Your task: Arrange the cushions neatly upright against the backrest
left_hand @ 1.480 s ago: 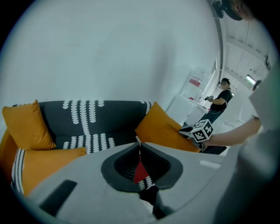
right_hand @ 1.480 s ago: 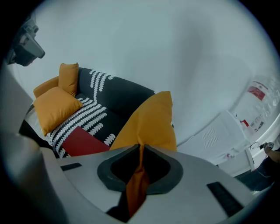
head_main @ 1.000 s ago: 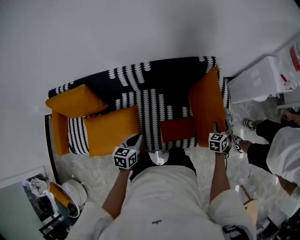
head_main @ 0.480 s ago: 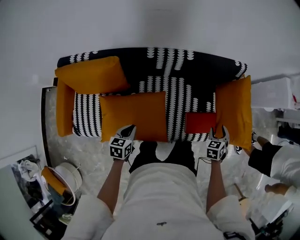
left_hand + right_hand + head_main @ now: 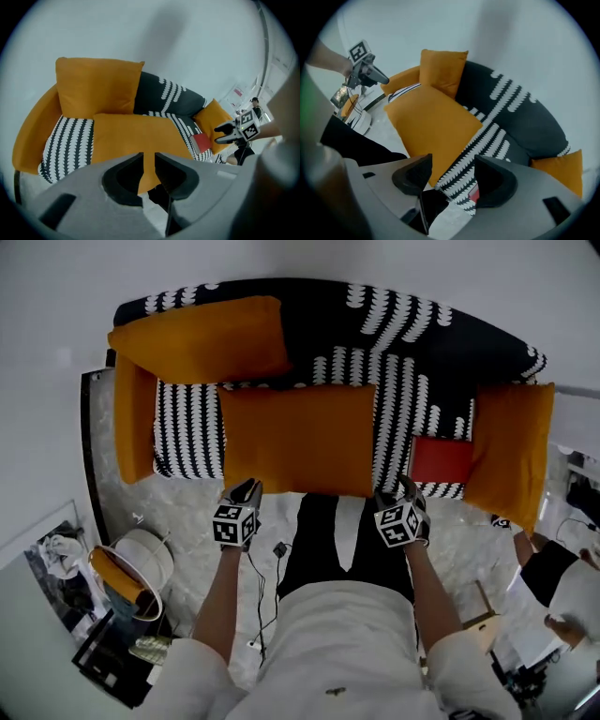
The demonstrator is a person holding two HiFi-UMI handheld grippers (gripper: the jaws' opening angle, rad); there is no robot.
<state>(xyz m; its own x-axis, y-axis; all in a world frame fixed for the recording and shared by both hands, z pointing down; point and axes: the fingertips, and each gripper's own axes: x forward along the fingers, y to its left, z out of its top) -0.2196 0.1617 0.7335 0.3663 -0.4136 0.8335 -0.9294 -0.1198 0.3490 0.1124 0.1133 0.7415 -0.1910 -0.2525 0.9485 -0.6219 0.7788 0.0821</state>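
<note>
Opening, left gripper (image 5: pixel 247 489) and right gripper (image 5: pixel 398 491) jaws hover beside middle cushion (image 5: pixel 298 439).

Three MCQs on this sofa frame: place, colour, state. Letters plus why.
1. Middle orange cushion lies: A flat on seat; B on floor; C atop backrest.
2. Small flat item at seat's right end: A green; B red; C blue.
3. Right gripper: A shut on cushion; B shut on red item; C open.
A: the cushion lies flat across the seat. B: the item is plainly red. C: its jaws stand apart, having just been opening, gripping nothing.
</note>
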